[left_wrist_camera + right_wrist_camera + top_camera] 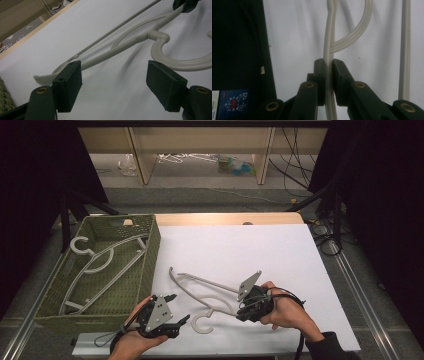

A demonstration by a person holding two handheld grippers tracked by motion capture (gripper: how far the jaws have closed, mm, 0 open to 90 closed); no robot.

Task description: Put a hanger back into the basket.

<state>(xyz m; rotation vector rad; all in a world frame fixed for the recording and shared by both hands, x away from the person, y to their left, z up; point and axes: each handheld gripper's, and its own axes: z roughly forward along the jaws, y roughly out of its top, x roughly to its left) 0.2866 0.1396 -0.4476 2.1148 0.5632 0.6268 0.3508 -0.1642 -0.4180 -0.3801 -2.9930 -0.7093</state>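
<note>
High view, hanger: a pale plastic hanger (202, 290) lies on the white bench (280, 250), long axis running from upper left to lower right, its hook (202, 323) curling toward me.
High view, right gripper (243, 312): my jaws are clamped on the hanger's right arm.
High view, left gripper (176, 310): it hovers just left of the hook, empty, the nearer hand to the free left end.
High view, basket (145, 265): a woven green basket stands left of the hanger with another hanger (100, 262) inside.
Left gripper view: my jaws stand wide apart with nothing between them; the hanger (120, 47) lies ahead, smooth and rounded, its tip just beyond my left pad (68, 83).
Right gripper view: my jaws pinch the thin, glossy hanger (329, 50) bar, which runs straight away from me.
</note>
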